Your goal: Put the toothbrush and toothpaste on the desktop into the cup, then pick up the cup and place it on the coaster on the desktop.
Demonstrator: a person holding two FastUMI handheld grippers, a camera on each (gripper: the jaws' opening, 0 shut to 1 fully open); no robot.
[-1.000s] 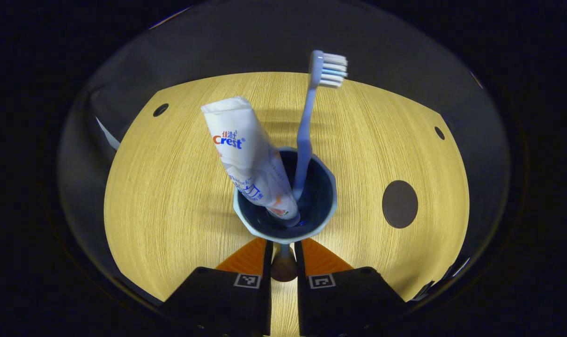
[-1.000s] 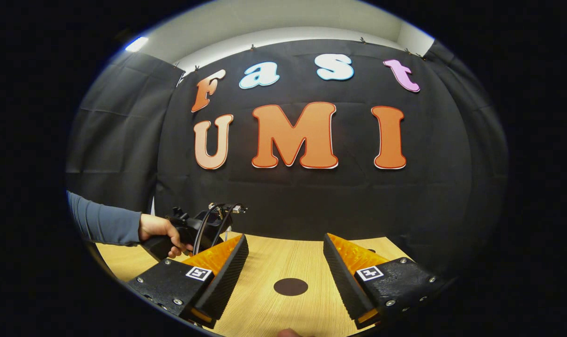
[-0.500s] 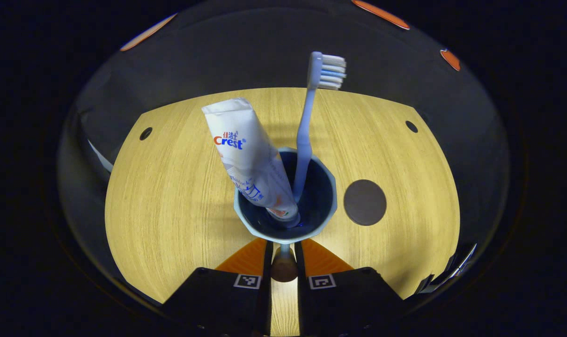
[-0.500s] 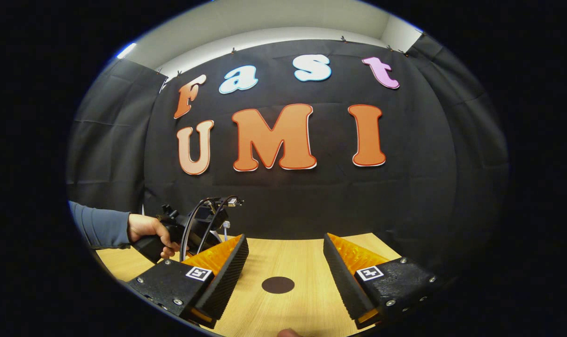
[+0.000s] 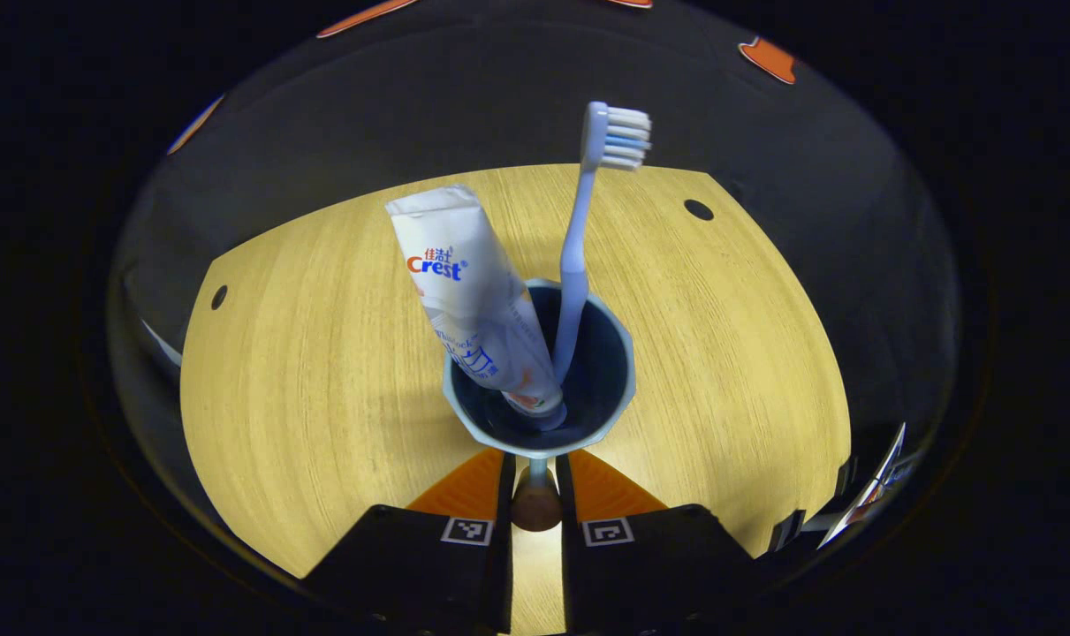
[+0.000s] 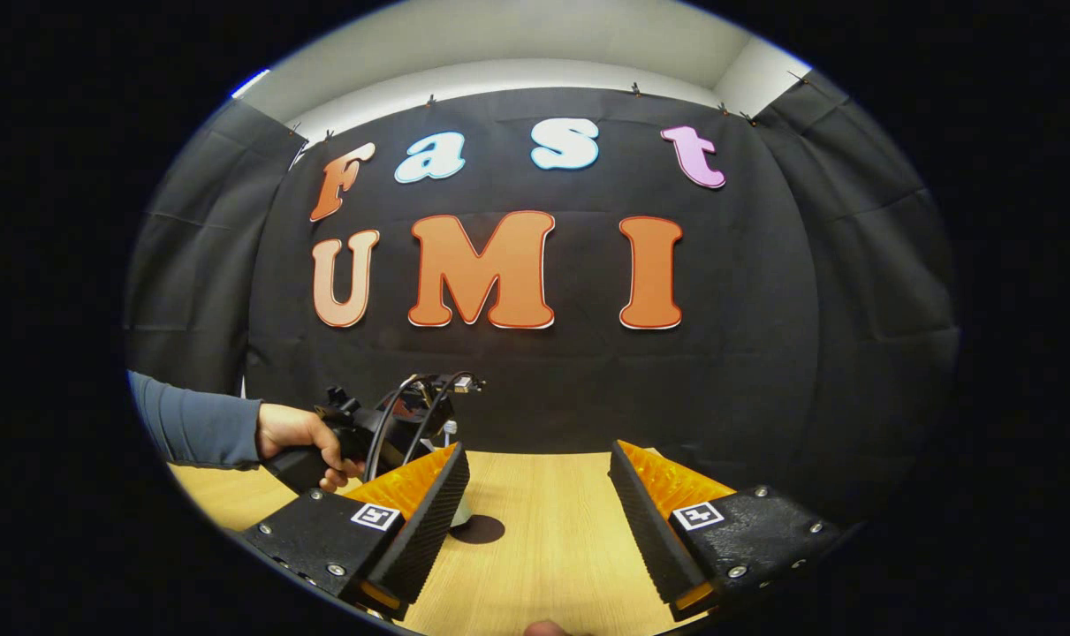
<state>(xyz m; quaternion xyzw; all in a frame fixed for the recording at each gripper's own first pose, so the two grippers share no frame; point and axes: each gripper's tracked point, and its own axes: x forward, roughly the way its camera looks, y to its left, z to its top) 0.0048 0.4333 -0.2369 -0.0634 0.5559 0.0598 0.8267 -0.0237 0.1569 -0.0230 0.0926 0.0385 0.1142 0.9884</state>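
- Toothbrush [image 5: 577, 265] and toothpaste tube [image 5: 473, 300] both standing inside the blue-grey cup [image 5: 539, 437], brush upright with bristles up, tube leaning against the rim with its crimped end up.
- First part of the task judged done; carrying the cup to the coaster judged to be the step in hand.
- Left gripper [image 5: 535, 481] closed to a narrow gap, both fingers pinching the cup's near wall; cup seen from above over the wooden desktop [image 5: 322, 371].
- From the right gripper view: dark round coaster [image 6: 477, 529] lying on the desktop, something pale just above its near-left edge, likely the cup's base; contact between the two not discernible.
- A hand [image 6: 300, 437] in a grey sleeve gripping the left gripper's handle directly over that spot.
- Right gripper [image 6: 539, 517] spread wide, holding nothing, hovering above the desktop well to the side.
- Next move, as judged: centre the cup over the coaster, lower straight down until seated, then release.
- Care needed: keep the cup level so the leaning tube and tall brush do not tip it.
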